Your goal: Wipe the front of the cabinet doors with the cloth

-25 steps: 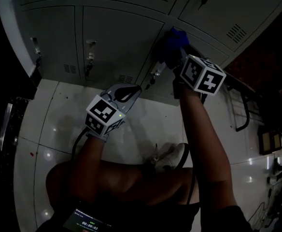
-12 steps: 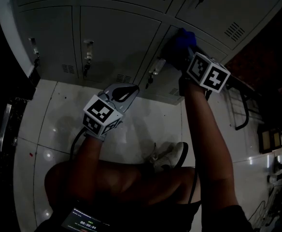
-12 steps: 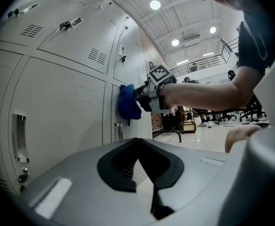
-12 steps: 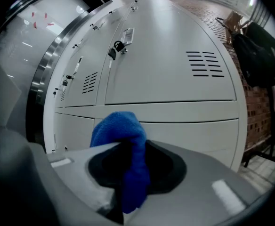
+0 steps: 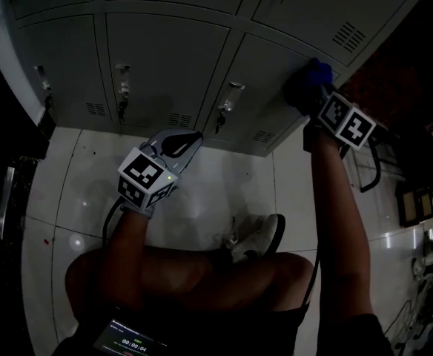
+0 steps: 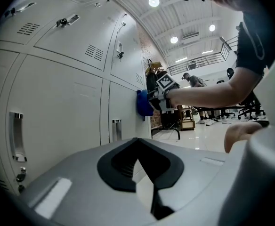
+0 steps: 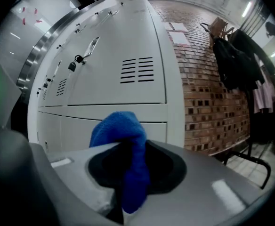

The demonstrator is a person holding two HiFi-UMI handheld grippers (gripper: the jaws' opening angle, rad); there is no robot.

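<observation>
Faces a bank of pale grey metal cabinet doors (image 5: 164,58) across the top of the head view, above a glossy white tiled floor (image 5: 202,191). Holds the right gripper (image 5: 309,87), a grey two-jaw tool with a square-marker cube, at the upper right of that frame, jaws clenched on a crumpled blue terry cloth (image 5: 318,70). Presses that cloth against the front of the rightmost lower door, near its upper right corner and the seam with the door above. Shows, in the right gripper view, the cloth bunched up out of the jaws at lower centre, with a louvred door and a small dark hanging lock (image 7: 74,62) toward the upper left and a red brick wall (image 7: 203,79) on the right. Carries the left gripper (image 5: 176,143) at centre left of the head view, over the floor near the foot of the doors, jaw tips closed together with nothing between them. Catches, in the left gripper view, the cloth as a blue patch against the door just right of centre. Plants a light-coloured shoe (image 5: 257,239) on the tiles at lower centre of the head view.
</observation>
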